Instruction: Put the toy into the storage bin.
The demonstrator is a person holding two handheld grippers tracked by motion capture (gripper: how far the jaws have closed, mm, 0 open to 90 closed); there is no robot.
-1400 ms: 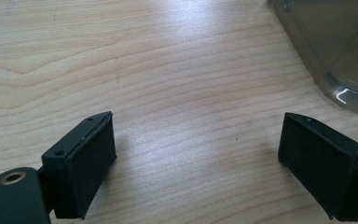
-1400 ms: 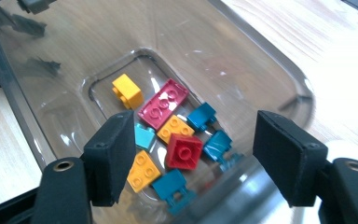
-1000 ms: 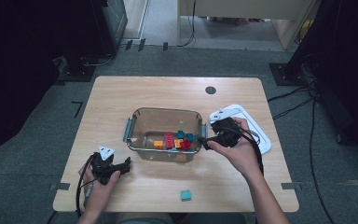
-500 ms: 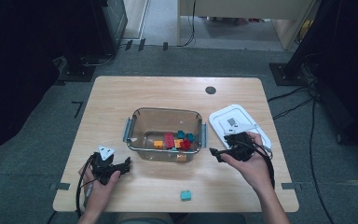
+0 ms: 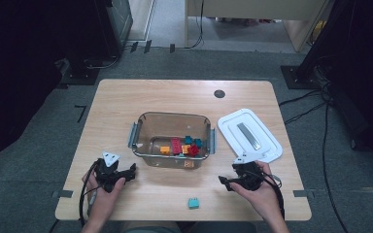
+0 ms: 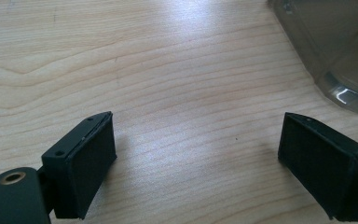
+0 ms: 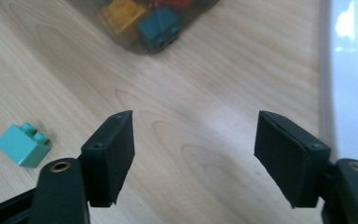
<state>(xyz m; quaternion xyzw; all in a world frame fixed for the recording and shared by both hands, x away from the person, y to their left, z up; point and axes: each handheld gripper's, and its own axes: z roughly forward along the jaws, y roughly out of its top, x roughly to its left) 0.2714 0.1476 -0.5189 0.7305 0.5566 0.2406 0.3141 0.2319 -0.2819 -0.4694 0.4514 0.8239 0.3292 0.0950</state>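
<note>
A clear plastic container point(image 5: 141, 127) sits mid-table with several red, orange and teal bricks point(image 5: 180, 145) inside. One teal brick point(image 5: 193, 203) lies alone near the front edge, also at the left of the right gripper view point(image 7: 22, 144). My right gripper point(image 5: 223, 180) is low over the wood to the right of that brick, jaws pointing left. It is open point(image 7: 193, 154); its jaws have just been closing a little, with nothing between them. My left gripper point(image 5: 132, 171) rests open point(image 6: 196, 154) by the container's front left corner point(image 6: 340, 60), holding nothing.
A white lid point(image 5: 250, 133) lies flat to the right of the container, and its edge point(image 7: 349, 79) runs along the right gripper's side. A small dark hole point(image 5: 219, 93) marks the far side of the table. Bare wood lies between the two grippers.
The right hand has come down and back from beside the container's right end to the front of the table, near the loose teal brick. The left hand has stayed put.
</note>
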